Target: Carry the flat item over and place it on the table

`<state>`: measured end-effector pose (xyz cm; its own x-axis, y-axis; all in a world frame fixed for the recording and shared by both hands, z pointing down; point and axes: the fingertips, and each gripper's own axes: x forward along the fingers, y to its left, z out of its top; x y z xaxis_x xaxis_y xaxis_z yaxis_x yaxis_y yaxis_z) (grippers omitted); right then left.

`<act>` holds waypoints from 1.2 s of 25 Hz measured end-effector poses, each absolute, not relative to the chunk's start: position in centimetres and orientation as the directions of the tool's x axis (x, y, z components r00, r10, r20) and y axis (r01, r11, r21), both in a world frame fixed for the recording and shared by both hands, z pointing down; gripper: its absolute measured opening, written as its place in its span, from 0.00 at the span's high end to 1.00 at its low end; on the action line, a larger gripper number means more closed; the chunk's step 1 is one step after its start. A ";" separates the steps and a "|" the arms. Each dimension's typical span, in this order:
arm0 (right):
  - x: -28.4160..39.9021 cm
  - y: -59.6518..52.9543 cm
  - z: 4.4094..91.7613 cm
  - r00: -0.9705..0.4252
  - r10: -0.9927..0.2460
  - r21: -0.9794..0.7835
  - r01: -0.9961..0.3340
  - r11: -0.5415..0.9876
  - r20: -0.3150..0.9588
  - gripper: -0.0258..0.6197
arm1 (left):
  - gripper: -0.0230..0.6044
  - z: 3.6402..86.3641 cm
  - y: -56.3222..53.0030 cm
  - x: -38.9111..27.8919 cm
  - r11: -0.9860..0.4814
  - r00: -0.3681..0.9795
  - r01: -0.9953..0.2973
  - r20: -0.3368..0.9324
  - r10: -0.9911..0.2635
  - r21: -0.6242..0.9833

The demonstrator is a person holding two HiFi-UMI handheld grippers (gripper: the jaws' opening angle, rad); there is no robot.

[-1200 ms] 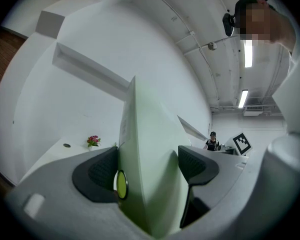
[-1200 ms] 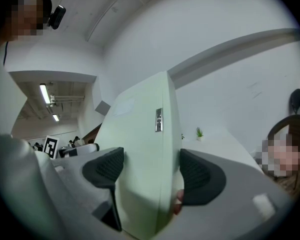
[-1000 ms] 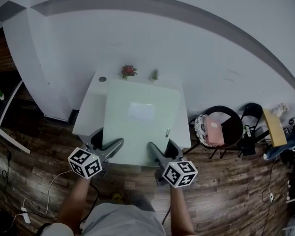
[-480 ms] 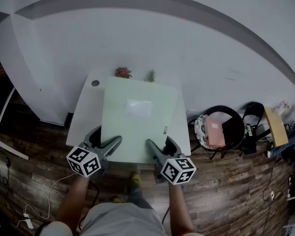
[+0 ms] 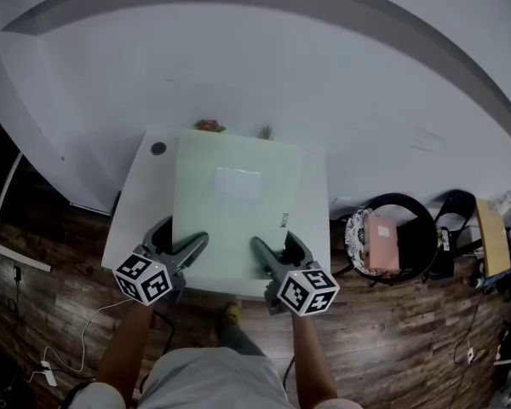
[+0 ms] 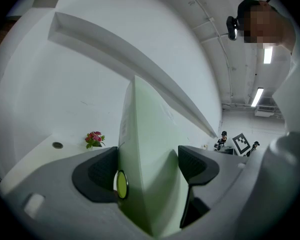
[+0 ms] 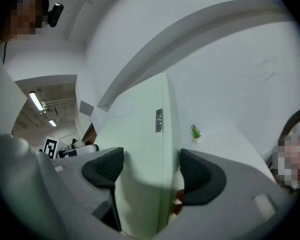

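A pale green flat board point(image 5: 238, 220) with a white label point(image 5: 238, 183) is held level over the white table point(image 5: 140, 203). My left gripper point(image 5: 190, 247) is shut on its near left edge. My right gripper point(image 5: 266, 256) is shut on its near right edge. In the left gripper view the board point(image 6: 150, 129) stands edge-on between the jaws of the left gripper point(image 6: 147, 166), both pads against it. The right gripper view shows the board point(image 7: 140, 129) clamped the same way in the right gripper point(image 7: 151, 170).
A pot of red flowers point(image 5: 209, 126) and a small green plant point(image 5: 266, 132) stand at the table's far edge by the white wall. The table has a round hole point(image 5: 158, 148). A black chair with a pink item point(image 5: 381, 233) stands to the right on the wooden floor.
Both grippers and the board have moved forward; the board now covers more of the table, and the table sits closer below me.
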<state>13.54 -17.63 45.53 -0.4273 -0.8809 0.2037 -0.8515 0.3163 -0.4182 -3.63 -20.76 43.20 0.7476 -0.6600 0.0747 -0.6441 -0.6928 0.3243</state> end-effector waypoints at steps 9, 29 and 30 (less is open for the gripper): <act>15.7 -23.8 45.3 -0.479 -0.855 -0.425 -0.828 0.365 0.200 0.42 | 0.36 42.9 -25.9 -1.6 -0.649 0.703 -0.689 0.080 -0.706 0.323; 13.2 -27.3 44.0 -0.436 -0.880 -0.413 -0.849 0.331 0.191 0.42 | 0.36 41.8 -30.1 -4.1 -0.686 0.735 -0.655 0.058 -0.675 0.318; 13.0 -27.3 44.0 -0.433 -0.881 -0.411 -0.850 0.328 0.193 0.42 | 0.36 41.8 -30.2 -4.2 -0.687 0.737 -0.652 0.057 -0.673 0.322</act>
<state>13.01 -27.33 44.03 -0.4328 -0.8805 0.1933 -0.8505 0.3277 -0.4115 -4.21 -30.23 41.85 0.7374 -0.6730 0.0574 -0.6518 -0.6867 0.3219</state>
